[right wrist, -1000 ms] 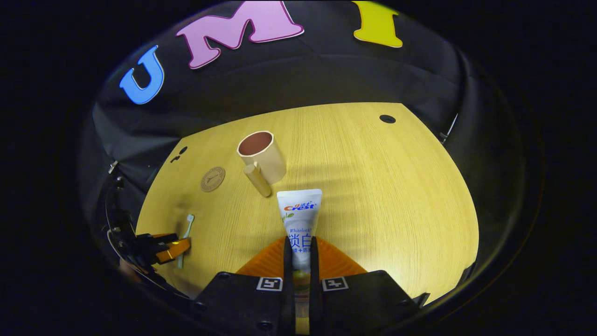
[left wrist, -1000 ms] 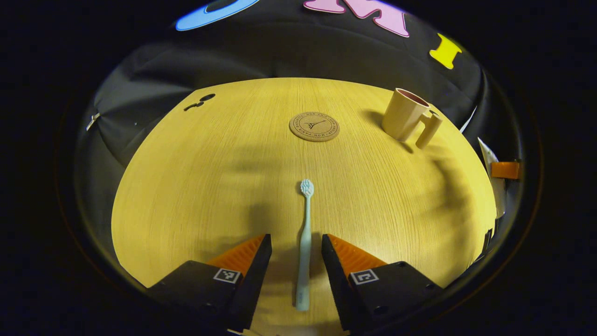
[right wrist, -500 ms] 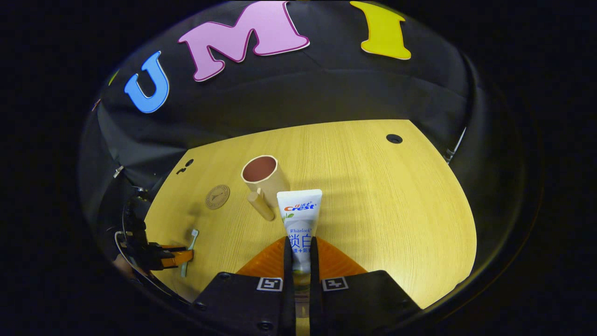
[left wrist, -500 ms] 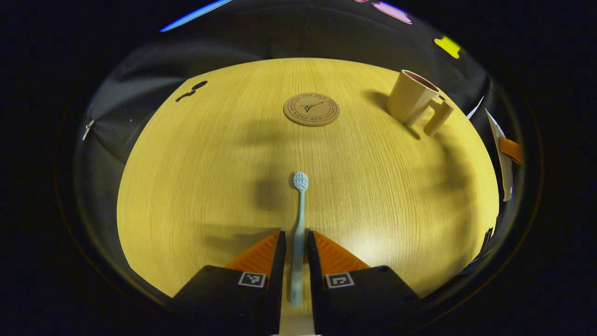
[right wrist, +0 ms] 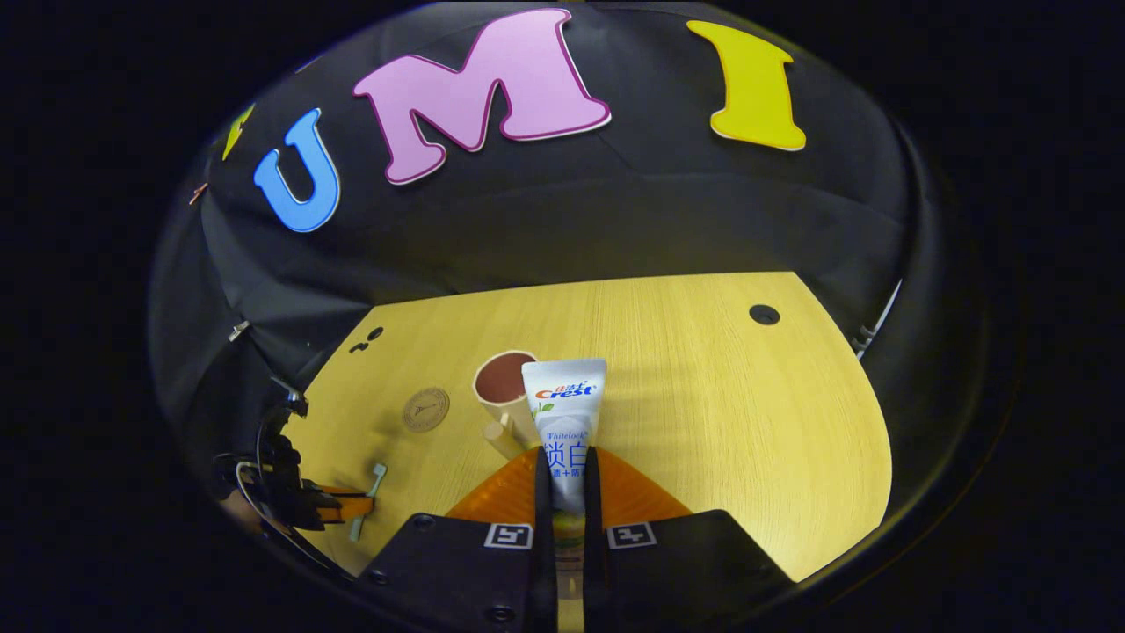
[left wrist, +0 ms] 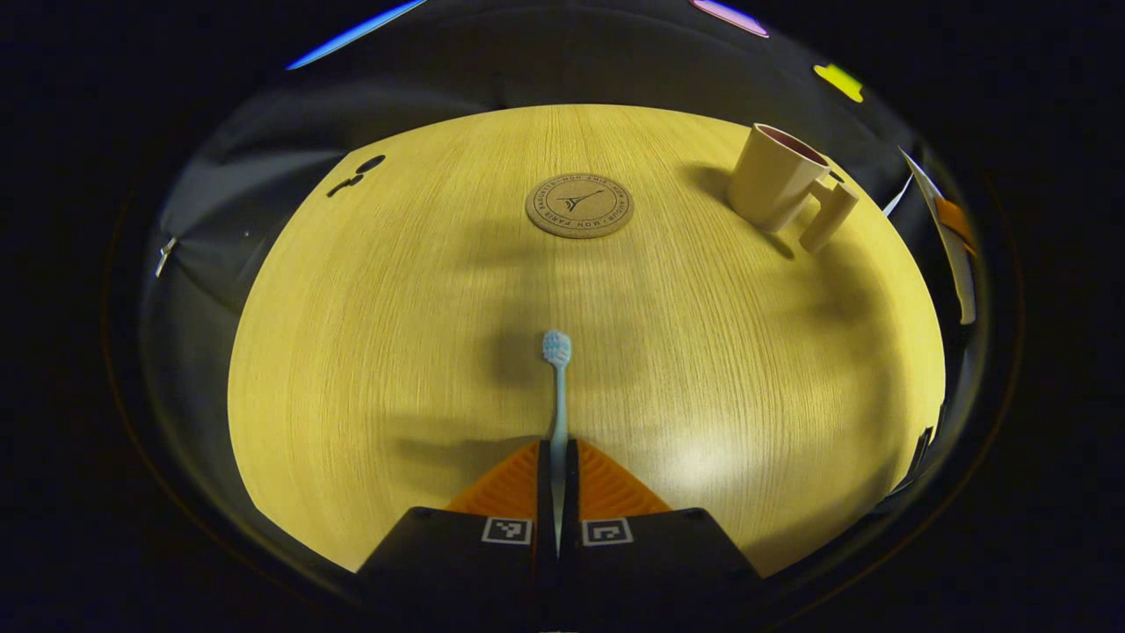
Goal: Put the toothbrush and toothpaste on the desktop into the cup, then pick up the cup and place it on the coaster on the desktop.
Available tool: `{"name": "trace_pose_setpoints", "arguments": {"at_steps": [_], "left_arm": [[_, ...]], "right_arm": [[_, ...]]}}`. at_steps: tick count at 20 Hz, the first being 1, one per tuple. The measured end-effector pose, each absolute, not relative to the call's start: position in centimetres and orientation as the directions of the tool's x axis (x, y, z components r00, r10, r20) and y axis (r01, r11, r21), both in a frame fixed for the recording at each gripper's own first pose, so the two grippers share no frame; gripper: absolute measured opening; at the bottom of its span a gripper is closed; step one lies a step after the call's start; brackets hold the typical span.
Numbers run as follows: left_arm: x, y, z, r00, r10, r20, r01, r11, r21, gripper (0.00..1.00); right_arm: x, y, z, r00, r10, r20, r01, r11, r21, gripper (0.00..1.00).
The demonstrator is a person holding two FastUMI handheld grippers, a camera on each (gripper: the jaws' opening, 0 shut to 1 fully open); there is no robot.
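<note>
left gripper (left wrist: 557, 479) clenched on brush (left wrist: 557, 387), head pointing forward over desk (left wrist: 352, 352) | coaster (left wrist: 579, 205) far centre | cup (left wrist: 778, 178) upright, far right | right gripper (right wrist: 567, 483) clamps paste (right wrist: 566, 418), tube raised, overlapping cup

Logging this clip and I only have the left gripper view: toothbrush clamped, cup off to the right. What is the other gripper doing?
Observer: The right gripper is shut on the toothpaste, tube pointing forward.
Operator: Is the tube over the cup?
Observer: In the right gripper view its flat end overlaps the cup rim on the right; how high above, I cannot tell.
Operator: Anything already in the cup?
Observer: No; the right gripper view looks down into the cup, and the part of its inside that shows is bare.
</note>
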State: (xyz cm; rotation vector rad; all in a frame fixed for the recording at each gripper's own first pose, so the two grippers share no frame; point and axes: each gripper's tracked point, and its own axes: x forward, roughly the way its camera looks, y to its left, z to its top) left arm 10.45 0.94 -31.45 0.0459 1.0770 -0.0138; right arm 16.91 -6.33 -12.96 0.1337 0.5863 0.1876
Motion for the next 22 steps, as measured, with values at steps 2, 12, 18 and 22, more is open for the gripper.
{"name": "trace_pose_setpoints", "arguments": {"at_steps": [2,12,18,22], "left_arm": [[10.5,1.0,-31.0,0.499,0.026,-0.866,0.034,0.998,0.05,0.07],[10.3,0.2,-26.6,0.613,-0.003,-0.79,-0.016,1.0,-0.017,0.06],[11.0,-1.1,-24.3,0.729,-0.054,-0.682,0.008,0.997,-0.07,0.06],[11.2,-2.8,-22.1,0.79,-0.096,-0.606,0.05,0.994,-0.093,0.06]], "right_arm": [[17.9,-6.0,-11.7,0.833,0.224,-0.506,-0.147,0.971,0.189,0.16],[23.7,-3.2,-4.4,0.917,0.293,-0.271,-0.241,0.948,0.209,0.16],[27.3,-1.5,-2.8,0.951,0.289,-0.108,-0.275,0.953,0.129,0.15],[29.5,0.1,-3.3,0.951,0.305,-0.052,-0.297,0.948,0.113,0.15]]}}
